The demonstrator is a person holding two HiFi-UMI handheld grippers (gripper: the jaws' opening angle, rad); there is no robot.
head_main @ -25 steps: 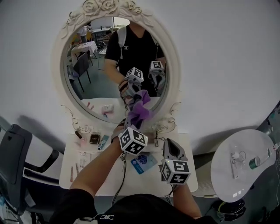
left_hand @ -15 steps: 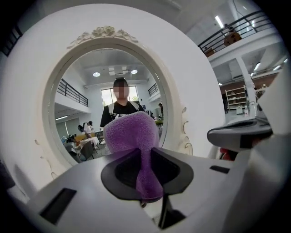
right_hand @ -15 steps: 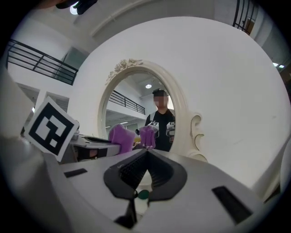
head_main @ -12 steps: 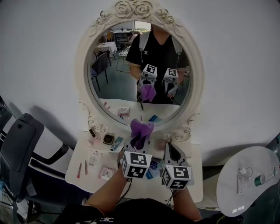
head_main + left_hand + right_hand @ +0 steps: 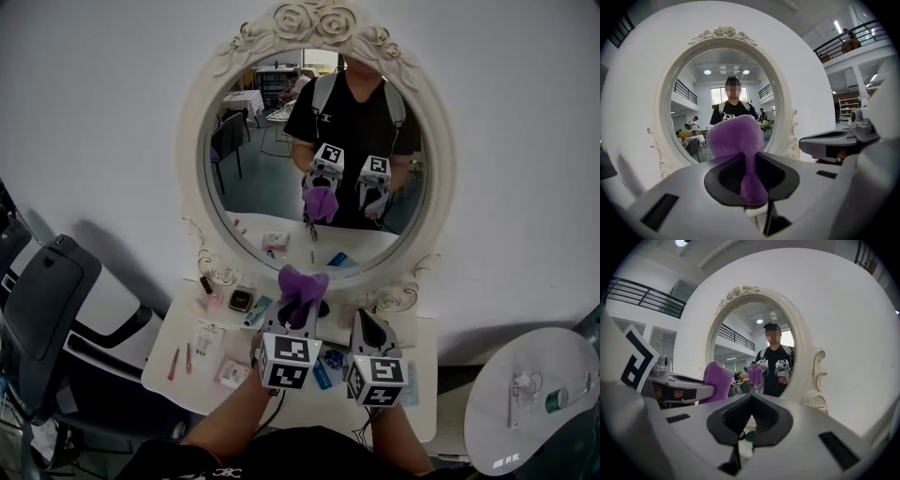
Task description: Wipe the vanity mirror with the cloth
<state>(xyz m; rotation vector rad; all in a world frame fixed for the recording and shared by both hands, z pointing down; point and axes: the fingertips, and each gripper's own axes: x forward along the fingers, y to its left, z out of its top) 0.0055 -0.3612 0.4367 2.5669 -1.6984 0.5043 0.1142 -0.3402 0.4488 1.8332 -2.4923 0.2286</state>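
The vanity mirror (image 5: 272, 150) is an oval glass in an ornate white frame, standing on the white dressing table (image 5: 417, 394) against the wall. My left gripper (image 5: 298, 306) is shut on the purple cloth (image 5: 302, 285), which bunches up above the jaws. It hovers over the table just below the mirror's lower rim, apart from the glass. In the left gripper view the cloth (image 5: 736, 135) fills the space between the jaws, with the mirror (image 5: 693, 103) behind. My right gripper (image 5: 364, 324) sits beside it on the right, shut and holding nothing (image 5: 751, 397). The reflection shows both grippers.
Small cosmetics, a compact (image 5: 241, 300) and cards lie on the dressing table. A dark chair (image 5: 52, 300) stands at the left. A round white side table (image 5: 534, 394) with small items is at the right.
My left gripper has drawn the cloth back and down from the mirror's lower edge toward me. The right gripper moved closer beside it. The head view now frames the whole mirror.
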